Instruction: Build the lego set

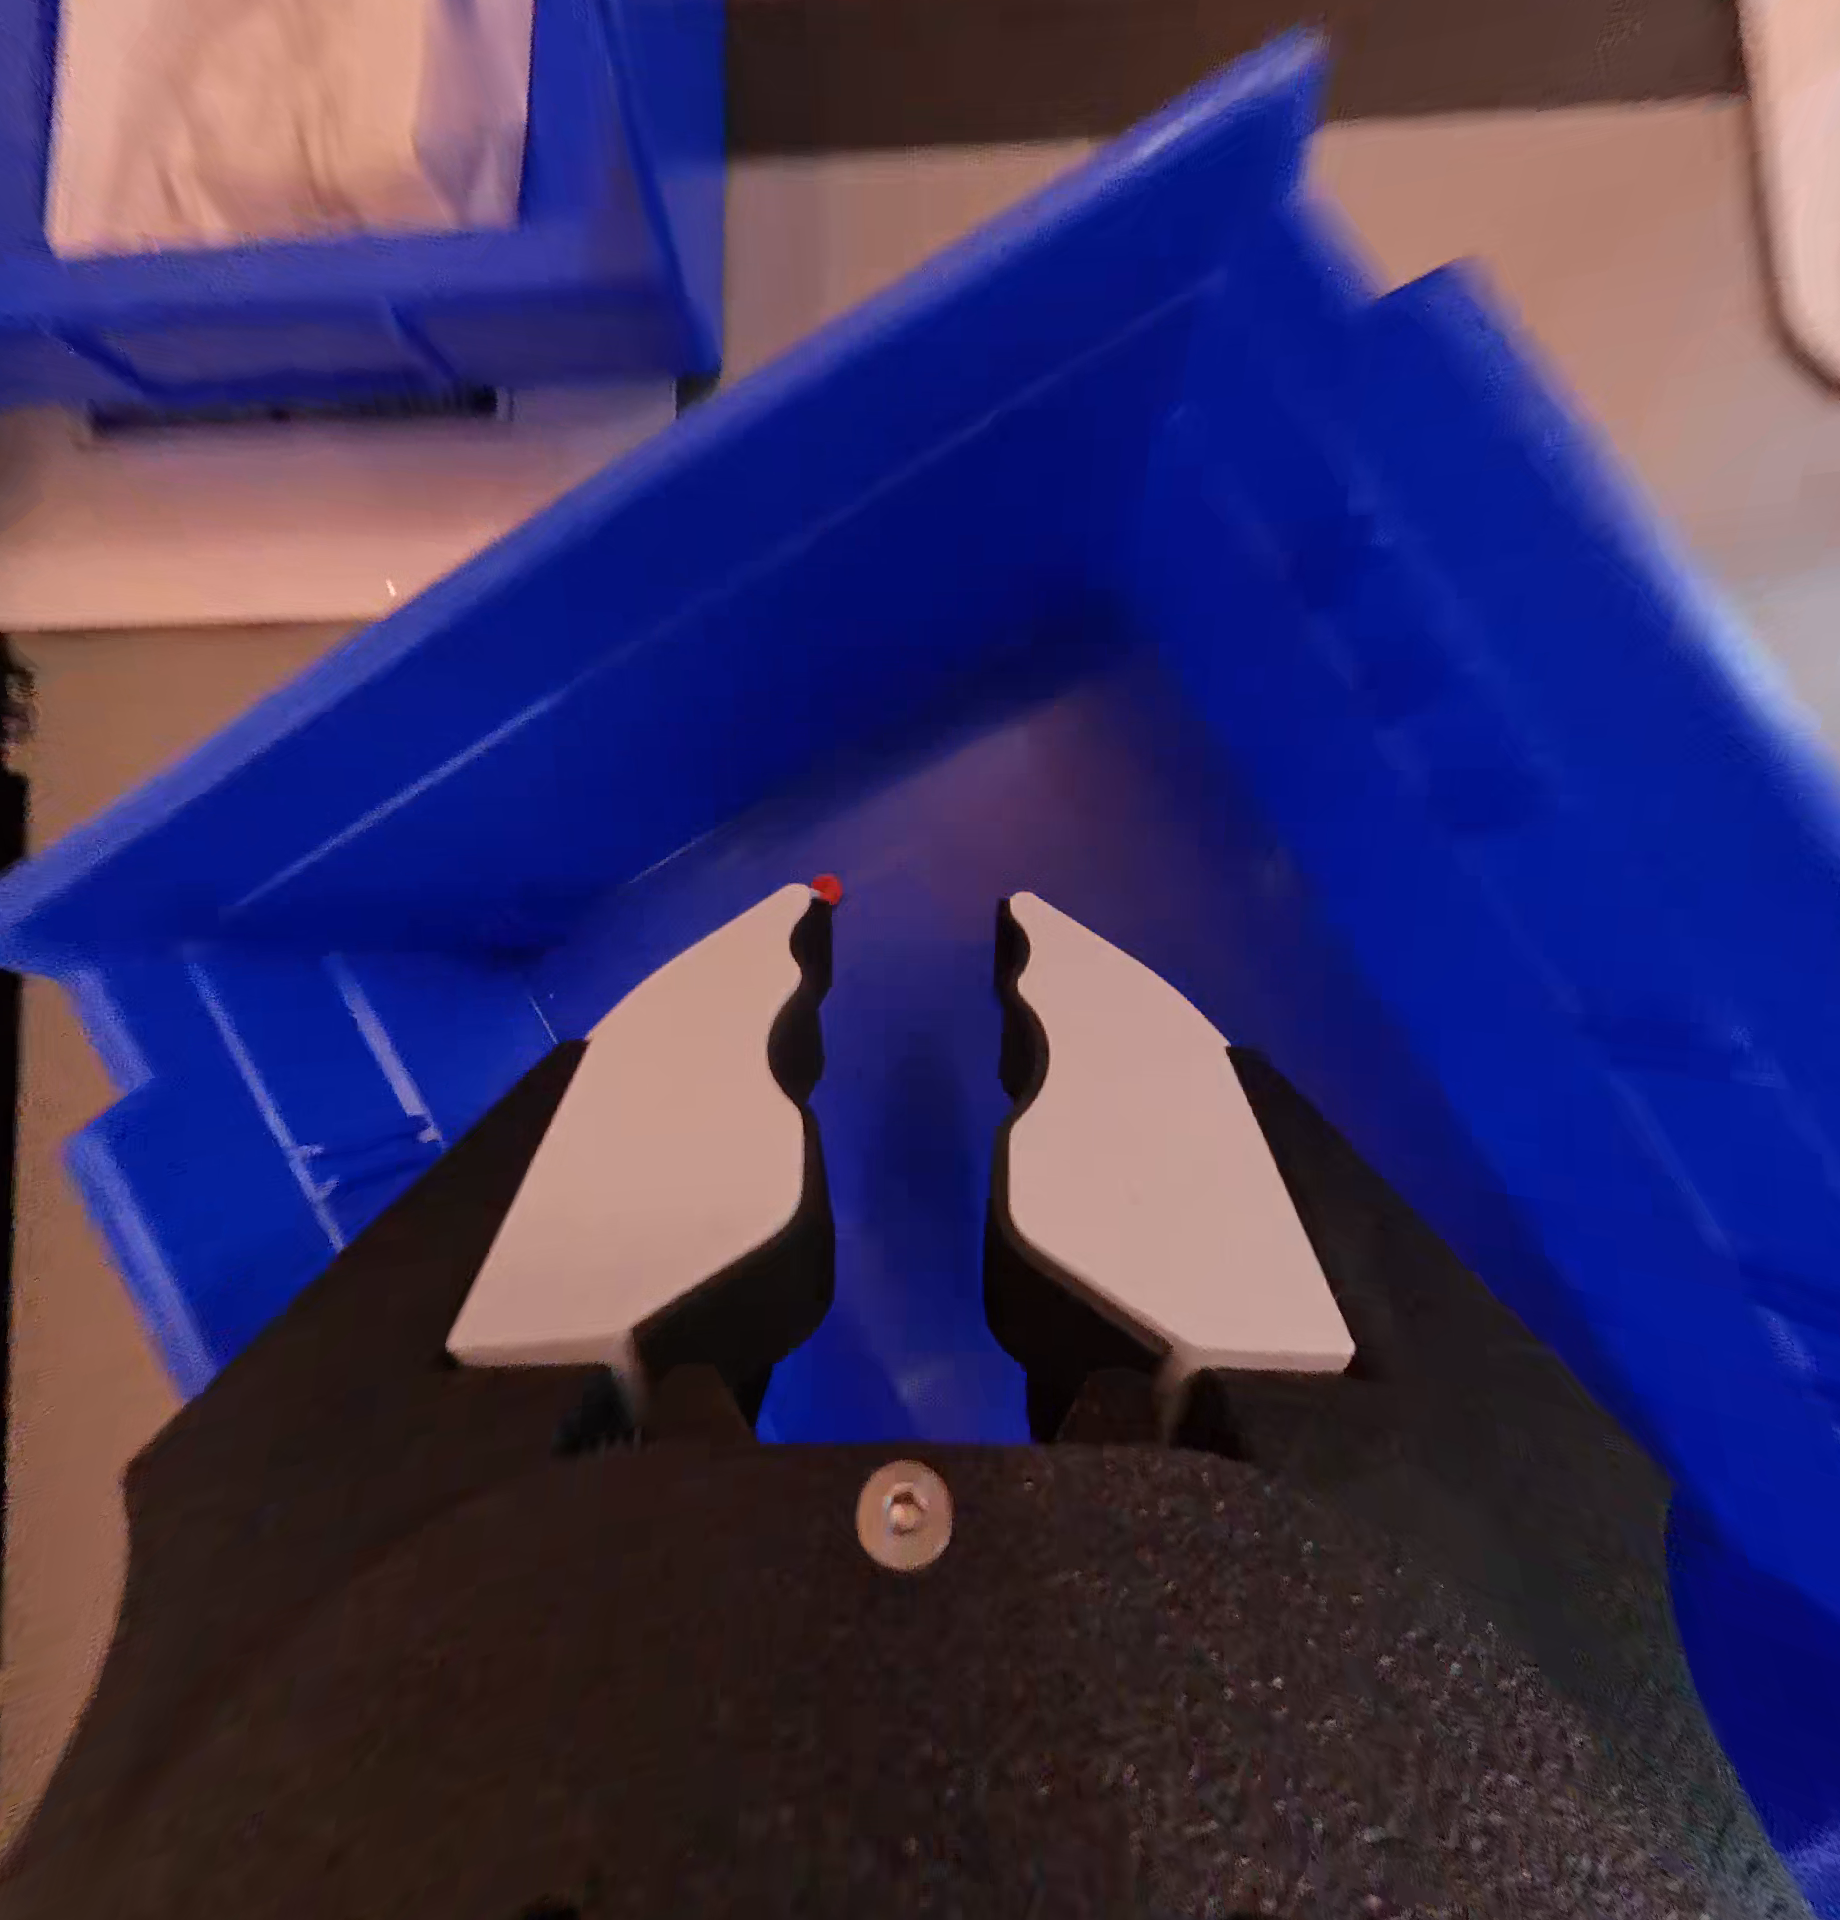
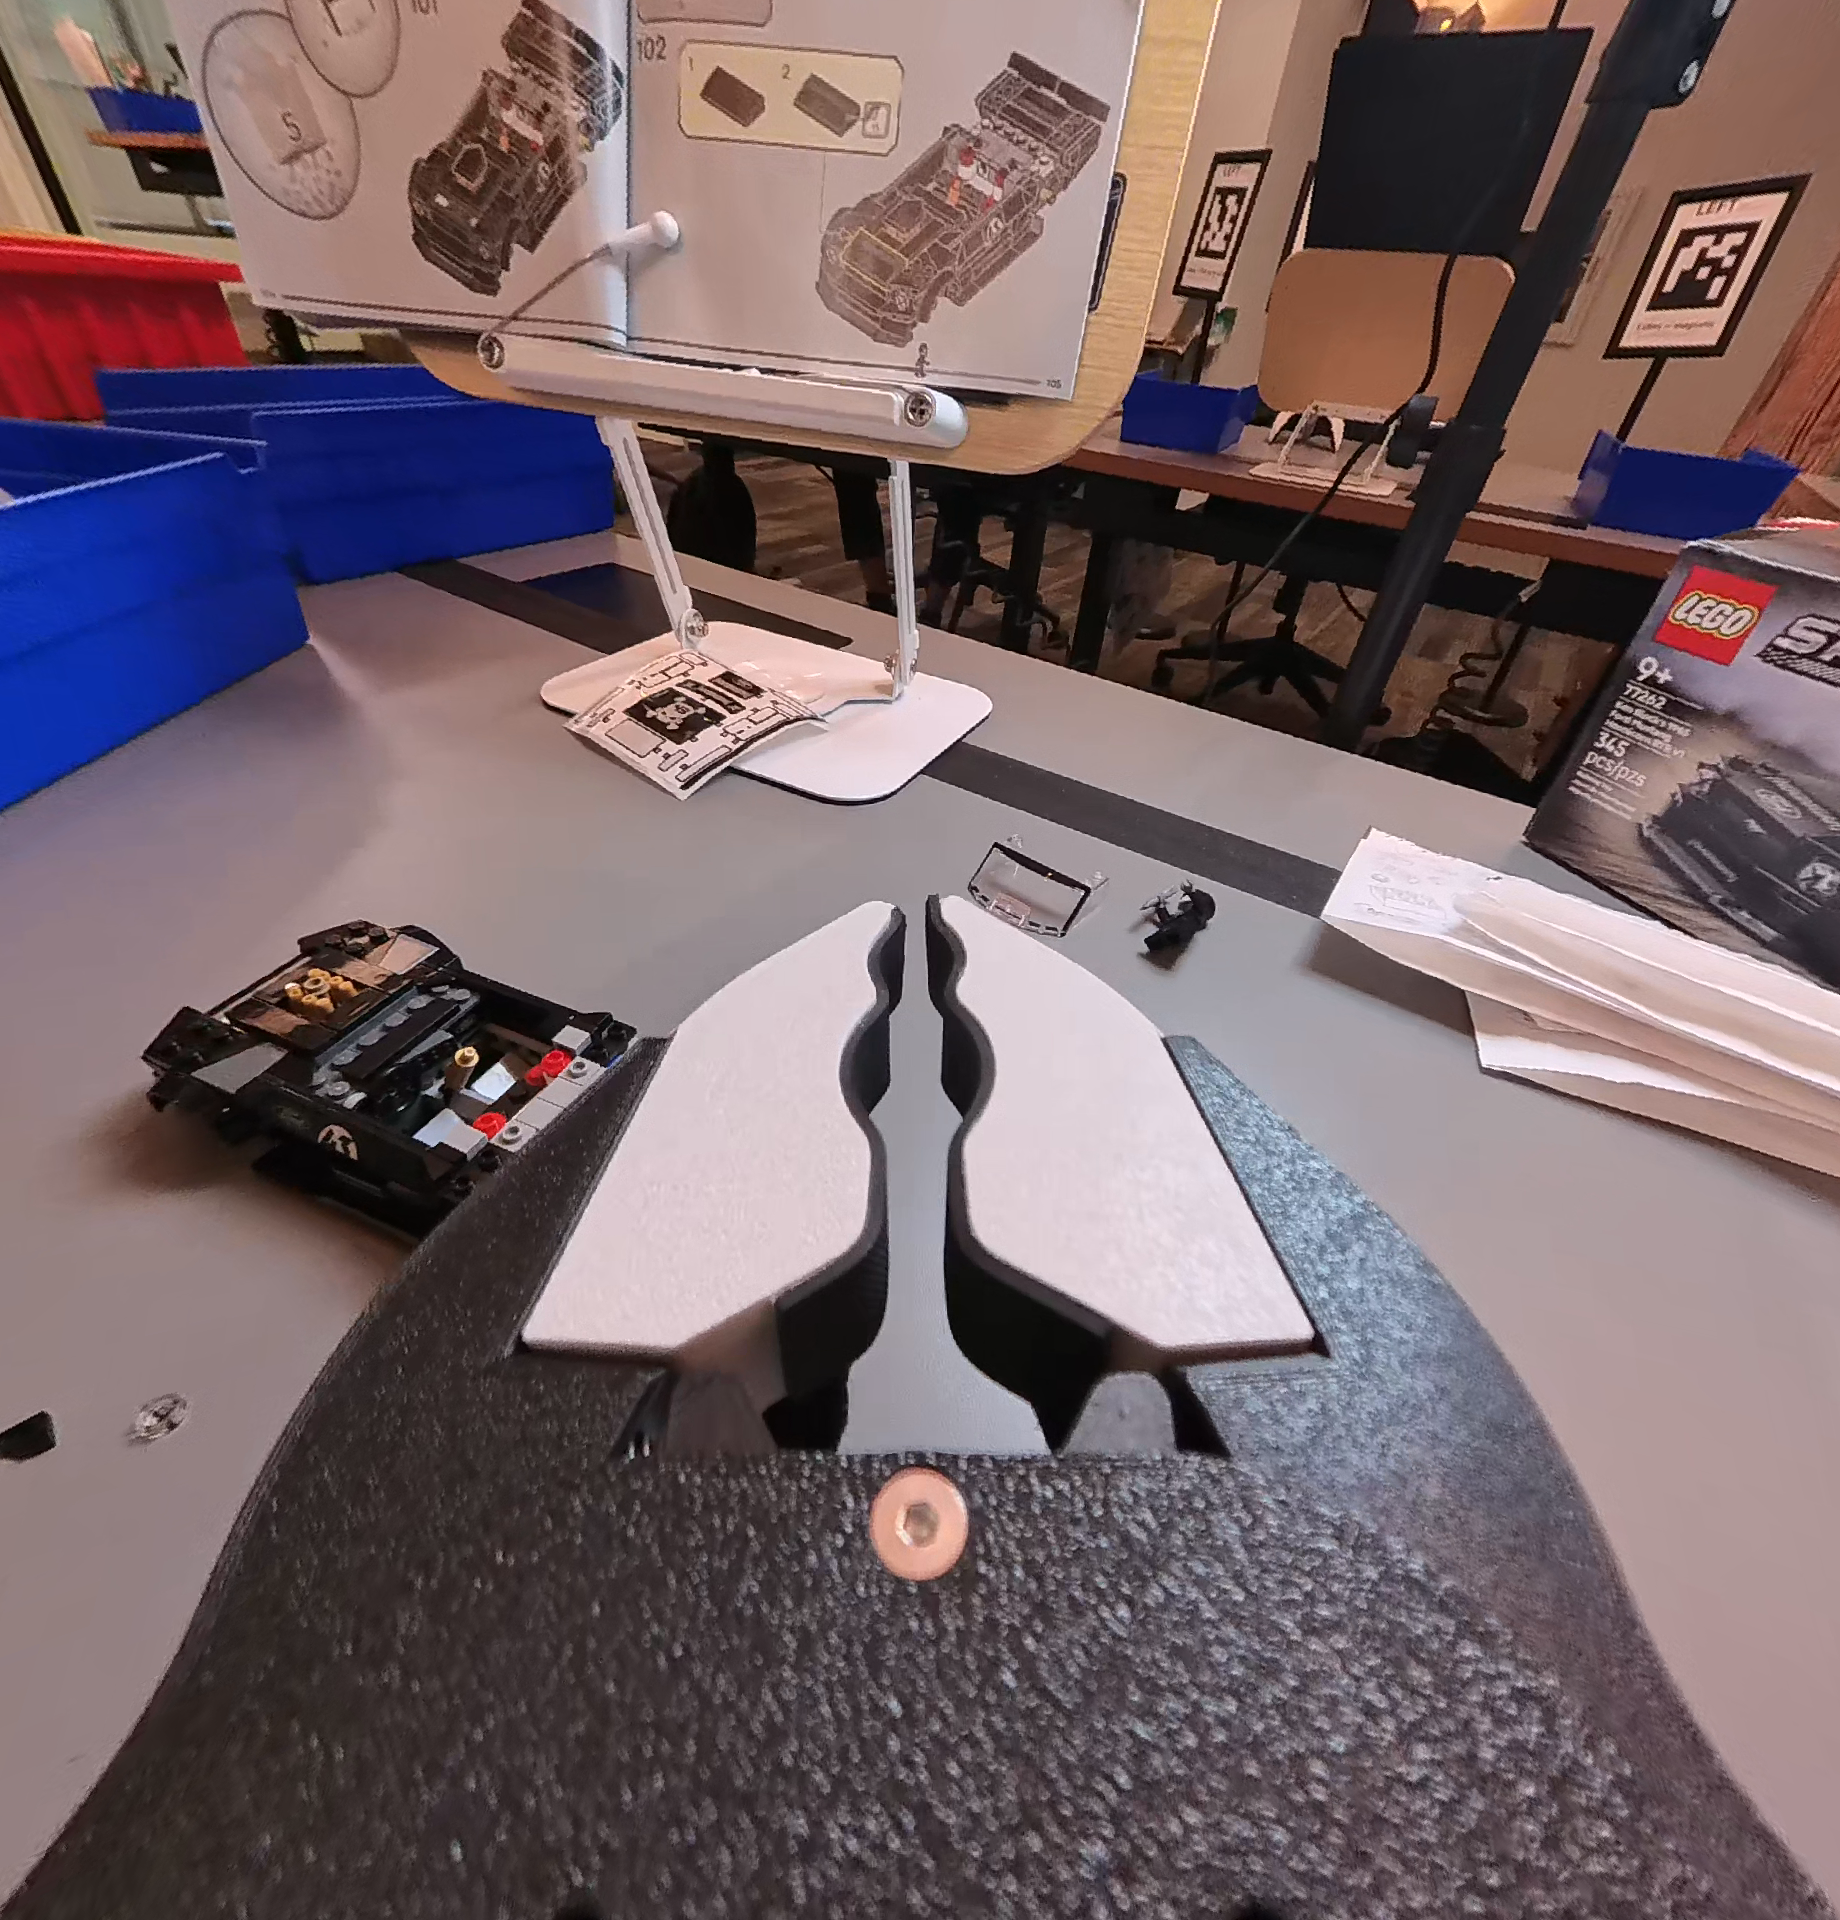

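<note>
In the left wrist view my left gripper [image 1: 916, 904] is open and reaches into a tilted blue bin [image 1: 895, 582]. A tiny red piece [image 1: 824, 889] shows at the tip of its left finger; I cannot tell if it touches. Nothing is between the jaws. In the right wrist view my right gripper [image 2: 916, 914] is shut and empty, hovering over the grey table [image 2: 1311, 1299]. A partly built black Lego car [image 2: 376, 1070] lies to its left. A clear windshield piece [image 2: 1035, 883] and a small black piece [image 2: 1181, 914] lie just beyond its tips.
An open instruction booklet [image 2: 687, 156] sits on a white stand [image 2: 843, 748] with a sticker sheet [image 2: 687, 727]. The Lego box [image 2: 1747, 758] and paper bags [image 2: 1622, 997] are at right. Blue bins [image 2: 116, 582] line the left. Small loose pieces [image 2: 157, 1415] lie front left. Another blue bin [image 1: 324, 312] holds a white bag. My left tips are about 40 cm from the partly built black Lego car [image 2: 376, 1070], my right tips only 15 cm. My right gripper is the nearer one to the clear windshield piece [image 2: 1035, 883]: about 20 cm, against 50 cm.
</note>
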`<control>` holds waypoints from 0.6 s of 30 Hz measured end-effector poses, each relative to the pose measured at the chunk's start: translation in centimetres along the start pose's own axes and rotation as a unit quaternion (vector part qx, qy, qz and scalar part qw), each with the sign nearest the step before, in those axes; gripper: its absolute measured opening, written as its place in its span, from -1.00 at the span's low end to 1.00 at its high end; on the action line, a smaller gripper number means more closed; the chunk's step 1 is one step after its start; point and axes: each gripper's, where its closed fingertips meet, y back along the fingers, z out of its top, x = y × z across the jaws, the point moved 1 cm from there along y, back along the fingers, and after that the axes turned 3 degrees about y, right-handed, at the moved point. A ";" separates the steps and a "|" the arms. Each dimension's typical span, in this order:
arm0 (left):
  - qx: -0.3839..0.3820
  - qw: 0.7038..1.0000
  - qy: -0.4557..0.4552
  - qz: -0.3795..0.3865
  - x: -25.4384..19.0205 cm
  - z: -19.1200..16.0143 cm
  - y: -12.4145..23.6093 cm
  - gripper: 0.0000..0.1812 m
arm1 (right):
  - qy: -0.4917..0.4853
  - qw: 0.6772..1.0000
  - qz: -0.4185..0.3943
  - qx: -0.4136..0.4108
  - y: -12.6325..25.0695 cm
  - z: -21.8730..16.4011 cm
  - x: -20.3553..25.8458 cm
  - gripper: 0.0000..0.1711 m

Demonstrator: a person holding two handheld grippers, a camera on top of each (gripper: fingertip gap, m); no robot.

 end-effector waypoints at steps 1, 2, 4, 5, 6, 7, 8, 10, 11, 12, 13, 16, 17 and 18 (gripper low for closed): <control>0.014 1.000 0.011 0.005 0.5 -0.5 -1.1 -0.65 | 0.001 1.000 0.001 0.001 0.0 0.0 0.1 -0.95; 0.026 0.999 0.024 0.010 0.9 -1.1 -2.1 -0.64 | 0.001 1.000 0.003 0.002 0.0 -0.1 0.1 -0.96; 0.039 0.998 0.049 0.018 1.7 -1.9 -3.7 -0.64 | 0.002 1.000 0.004 0.005 -0.1 -0.3 0.1 -0.96; 0.041 0.997 0.061 0.020 2.0 -2.1 -4.3 -0.64 | 0.002 1.000 0.004 0.007 -0.1 -0.3 0.1 -0.96; 0.039 0.996 0.074 0.019 2.1 -2.3 -4.7 -0.64 | 0.001 1.000 0.005 0.008 -0.2 -0.4 0.1 -0.96; 0.031 0.996 0.087 0.015 2.2 -2.2 -5.0 -0.65 | -0.001 1.000 0.006 0.009 -0.2 -0.5 0.1 -0.96; 0.027 0.995 0.096 0.007 2.2 -2.1 -5.1 -0.67 | -0.003 1.000 0.006 0.010 -0.2 -0.5 0.0 -0.96; 0.022 0.995 0.098 0.010 2.5 -2.1 -5.1 -0.69 | -0.007 1.000 0.008 0.011 -0.3 -0.6 0.0 -0.96; 0.021 0.995 0.096 0.013 2.7 -2.1 -5.1 -0.67 | -0.009 1.000 0.010 0.012 -0.3 -0.7 0.0 -0.96; 0.020 0.995 0.097 0.011 2.7 -2.1 -5.1 -0.66 | -0.010 1.000 0.011 0.013 -0.3 -0.7 0.0 -0.96; 0.019 0.995 0.100 0.006 2.7 -2.1 -5.1 -0.67 | -0.010 1.000 0.012 0.015 -0.4 -0.8 0.1 -0.96; 0.008 0.995 0.100 0.000 2.7 -2.0 -5.2 -0.76 | -0.010 1.000 0.013 0.017 -0.4 -0.9 0.2 -0.96; 0.005 0.995 0.098 0.001 2.7 -2.0 -5.2 -0.80 | -0.009 1.000 0.013 0.017 -0.4 -0.9 0.2 -0.96; 0.004 0.995 0.095 0.000 2.6 -2.0 -5.2 -0.83 | -0.009 1.000 0.013 0.017 -0.4 -0.8 0.2 -0.96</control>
